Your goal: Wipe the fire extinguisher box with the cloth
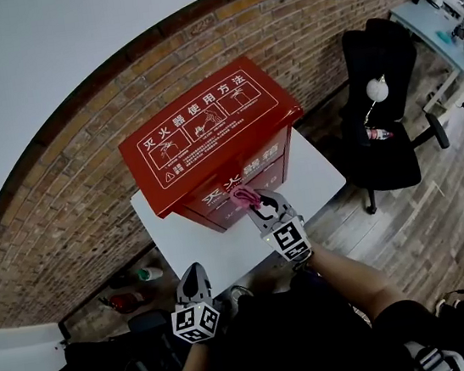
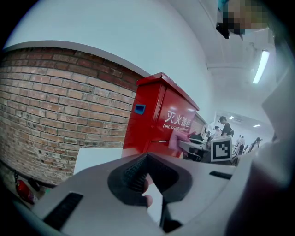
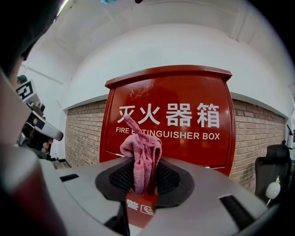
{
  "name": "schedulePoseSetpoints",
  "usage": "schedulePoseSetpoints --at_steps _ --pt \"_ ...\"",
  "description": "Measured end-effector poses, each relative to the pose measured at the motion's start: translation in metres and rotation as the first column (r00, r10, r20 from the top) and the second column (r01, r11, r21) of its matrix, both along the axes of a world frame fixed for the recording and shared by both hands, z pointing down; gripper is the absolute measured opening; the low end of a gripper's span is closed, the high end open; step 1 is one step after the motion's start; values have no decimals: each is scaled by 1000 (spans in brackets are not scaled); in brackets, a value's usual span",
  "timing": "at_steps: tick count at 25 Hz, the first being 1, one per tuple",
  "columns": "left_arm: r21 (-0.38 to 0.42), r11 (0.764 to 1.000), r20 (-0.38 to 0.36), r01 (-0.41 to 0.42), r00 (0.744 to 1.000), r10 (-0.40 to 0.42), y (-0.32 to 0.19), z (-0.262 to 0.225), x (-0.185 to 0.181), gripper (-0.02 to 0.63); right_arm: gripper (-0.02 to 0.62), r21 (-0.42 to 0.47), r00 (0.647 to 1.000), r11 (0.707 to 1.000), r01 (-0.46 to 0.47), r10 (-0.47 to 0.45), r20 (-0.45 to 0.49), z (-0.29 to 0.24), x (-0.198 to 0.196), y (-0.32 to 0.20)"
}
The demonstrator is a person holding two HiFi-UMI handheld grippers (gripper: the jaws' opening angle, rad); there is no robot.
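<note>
Right tool (image 3: 143, 179) clamped on pink cloth (image 3: 142, 154); the cloth bunches up from between the jaws, with a twisted end sticking up past them. Directly ahead of this tool, very near, stands the red fire extinguisher box (image 3: 177, 99), its front panel with white lettering facing the jaws. Head view has the cloth up against the upper part of that front panel, just under the overhanging lid; actual contact cannot be confirmed. Box lid is sloped, with white instruction diagrams, above and beyond the tool tips. Box stands on a white bench (image 1: 216, 255), which runs under the right tool and back toward the person. Left tool (image 1: 192, 280) is held low, behind and to the left of the right tool, well apart from the box, near the bench's close edge; its jaws are drawn together with nothing between them, only a sliver of bench showing past the tips. From the left tool, the box is ahead and to the right, seen corner-on, the right tool and cloth at its front face. Brick wall (image 1: 54, 197) behind the box. Black office chair (image 1: 384, 107) is off to the right tool's right, on a wood floor.
</note>
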State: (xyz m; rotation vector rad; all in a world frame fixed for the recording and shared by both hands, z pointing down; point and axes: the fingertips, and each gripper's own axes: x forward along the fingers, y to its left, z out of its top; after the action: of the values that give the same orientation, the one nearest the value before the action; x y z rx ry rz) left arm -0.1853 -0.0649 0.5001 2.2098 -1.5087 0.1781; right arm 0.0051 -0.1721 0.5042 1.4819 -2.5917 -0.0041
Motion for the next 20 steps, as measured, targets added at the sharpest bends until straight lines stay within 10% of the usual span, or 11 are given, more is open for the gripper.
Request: schedulePoseSetpoints --at_steps 20 --pt "1 1000 3 -24 1000 24 -1 -2 22 15 110 4 999 999 -35 35 0 0 30 -7"
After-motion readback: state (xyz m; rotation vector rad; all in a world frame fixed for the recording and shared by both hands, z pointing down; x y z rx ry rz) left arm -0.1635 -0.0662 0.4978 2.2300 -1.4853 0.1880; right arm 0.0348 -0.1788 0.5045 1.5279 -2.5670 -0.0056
